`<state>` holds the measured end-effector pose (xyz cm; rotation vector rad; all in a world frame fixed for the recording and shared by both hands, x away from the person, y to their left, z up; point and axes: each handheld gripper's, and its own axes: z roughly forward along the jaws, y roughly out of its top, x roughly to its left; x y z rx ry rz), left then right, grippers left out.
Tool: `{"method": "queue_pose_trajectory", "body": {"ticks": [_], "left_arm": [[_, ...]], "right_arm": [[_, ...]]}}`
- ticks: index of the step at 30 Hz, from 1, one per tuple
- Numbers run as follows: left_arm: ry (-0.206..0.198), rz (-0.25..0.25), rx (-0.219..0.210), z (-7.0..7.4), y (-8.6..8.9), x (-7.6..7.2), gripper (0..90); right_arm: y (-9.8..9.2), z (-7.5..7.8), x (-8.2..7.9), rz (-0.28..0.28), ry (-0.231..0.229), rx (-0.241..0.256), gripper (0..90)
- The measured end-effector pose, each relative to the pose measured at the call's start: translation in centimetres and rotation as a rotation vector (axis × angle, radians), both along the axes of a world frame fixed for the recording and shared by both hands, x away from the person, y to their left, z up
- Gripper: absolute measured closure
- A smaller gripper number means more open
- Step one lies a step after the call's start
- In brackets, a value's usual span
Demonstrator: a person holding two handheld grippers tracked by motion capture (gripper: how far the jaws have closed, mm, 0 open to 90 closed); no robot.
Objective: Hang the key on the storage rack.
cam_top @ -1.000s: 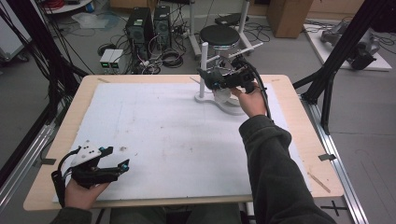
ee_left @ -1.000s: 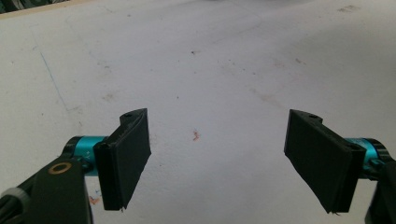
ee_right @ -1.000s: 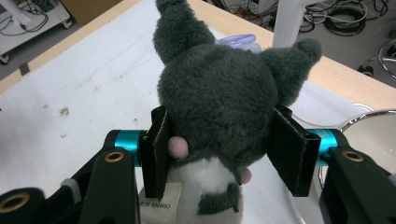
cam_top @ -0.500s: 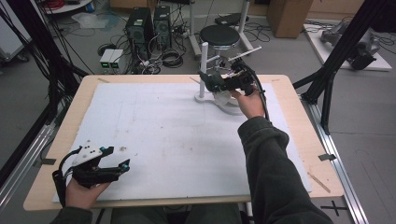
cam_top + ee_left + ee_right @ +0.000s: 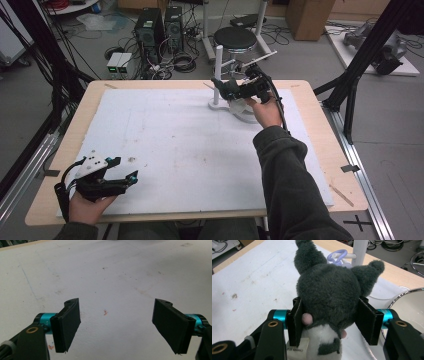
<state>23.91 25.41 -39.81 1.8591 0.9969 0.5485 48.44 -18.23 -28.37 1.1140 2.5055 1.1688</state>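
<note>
The white work mat (image 5: pixel 165 145) covers most of the table (image 5: pixel 320 170). The white peg stand (image 5: pixel 218 75) rises at its far edge, and a shiny bowl (image 5: pixel 407 305) sits just beside it.

**Gripper state.** The right gripper (image 5: pixel 329 320) is clamped on the dark grey plush toy (image 5: pixel 329 287), one jaw on each side of the soft head, near the stand. In the high view the toy (image 5: pixel 227 89) hangs clear of the mat. The left gripper (image 5: pixel 117 325) rests near the front left corner of the mat, jaws spread wide with nothing between them.

**Risks.**
- The plush compresses under the pads; judged from the grip on fur alone, it may slip or rotate during a fast move.
- A lilac loop (image 5: pixel 337 255) lies on the stand's short side peg (image 5: pixel 345 256) (whether it is attached to the toy cannot be told). If it is, pulling sideways may snag it and tip the stand.
- The bowl rim is close to the right jaw; a wide swing may strike it.

**Markings.** A sewn tag (image 5: pixel 297 348) under the toy bears small print, upside down, apparently "SANRIO"; the rest is illegible.
</note>
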Motion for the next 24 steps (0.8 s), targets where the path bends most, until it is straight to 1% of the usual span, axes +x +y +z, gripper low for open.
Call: {"method": "queue_pose_trajectory", "body": {"ticks": [4, 5, 9, 10, 12, 14, 17, 18, 19, 20, 23, 24], "left_arm": [[0.000, 0.000, -0.001, 0.02, -0.06, -0.03, 23.0], [0.000, 0.001, -0.001, 0.03, -0.05, -0.04, 23.0], [0.000, 0.001, -0.003, 0.05, -0.03, -0.07, 22.9], [0.000, 0.002, -0.002, 0.06, -0.04, -0.09, 23.0], [-0.002, 0.002, -0.002, 0.07, -0.02, -0.11, 23.0], [-0.002, 0.002, -0.002, 0.08, 0.02, -0.15, 22.9], [-0.002, 0.001, -0.001, 0.10, 0.08, -0.17, 23.0], [-0.003, 0.001, -0.002, 0.11, 0.08, -0.17, 23.0], [-0.003, 0.001, -0.002, 0.11, 0.09, -0.18, 23.0], [-0.003, 0.001, -0.002, 0.11, 0.10, -0.18, 22.9], [-0.002, 0.002, -0.004, 0.10, 0.11, -0.19, 22.9], [-0.002, 0.002, -0.004, 0.10, 0.11, -0.19, 22.9]], "right_arm": [[-0.12, -0.05, 0.00, -0.002, 0.005, -0.013, 44.6], [-0.10, -0.03, -0.07, -0.010, 0.011, -0.015, 44.5], [-0.07, -0.13, -0.05, -0.007, 0.012, -0.026, 44.5], [0.01, -0.20, -0.05, -0.004, 0.017, -0.026, 44.4], [0.18, -0.32, -0.04, -0.009, 0.022, -0.040, 44.4], [0.26, -0.37, -0.02, -0.005, 0.017, -0.043, 44.3], [0.46, -0.45, 0.00, -0.004, 0.024, -0.052, 44.3], [0.57, -0.52, 0.00, -0.012, 0.035, -0.057, 44.3], [0.57, -0.52, 0.00, -0.012, 0.035, -0.057, 44.3], [0.67, -0.51, -0.10, -0.037, 0.060, -0.058, 44.2], [0.69, -0.58, -0.03, -0.038, 0.060, -0.060, 44.1], [0.69, -0.71, 0.14, -0.023, 0.042, -0.059, 44.1]]}}
